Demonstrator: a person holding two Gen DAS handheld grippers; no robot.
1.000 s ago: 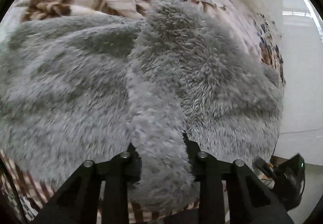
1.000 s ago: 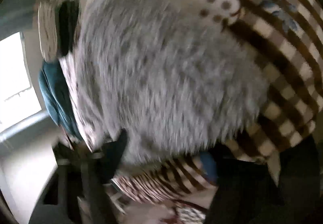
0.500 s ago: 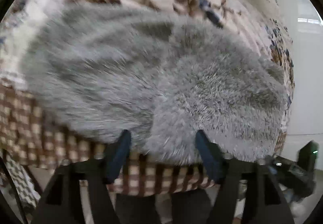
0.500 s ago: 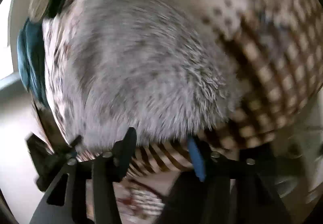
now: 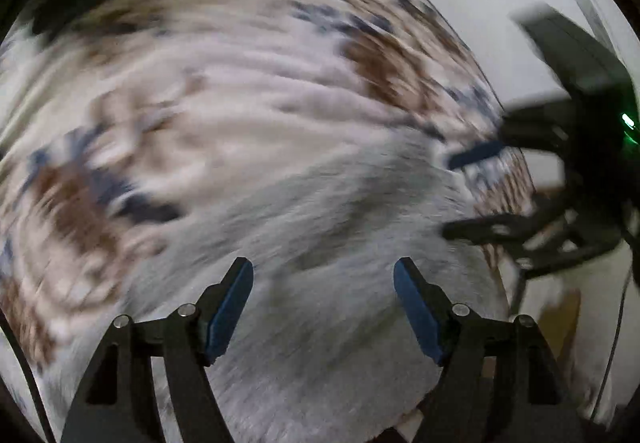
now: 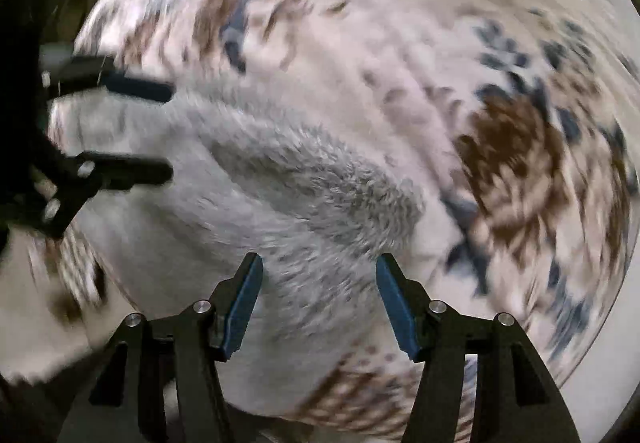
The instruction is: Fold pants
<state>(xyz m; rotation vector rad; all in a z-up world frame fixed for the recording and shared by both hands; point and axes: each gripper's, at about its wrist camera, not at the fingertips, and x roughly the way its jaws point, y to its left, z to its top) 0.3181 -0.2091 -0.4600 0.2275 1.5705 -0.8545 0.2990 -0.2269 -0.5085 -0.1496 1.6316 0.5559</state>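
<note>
A floral bedspread [image 5: 224, 115] in cream, brown and blue covers the bed, with a brown checked cloth [image 6: 352, 391] at its edge.

Heavy motion blur, soft light

Pants [image 5: 340, 323] plain pale grey, fluffy. Bedcover [image 5: 240, 115] off-white with brown and navy floral print; brown-and-cream check border [image 6: 352, 395]. Fingers [image 6: 240, 307] black, blue-padded.
</note>
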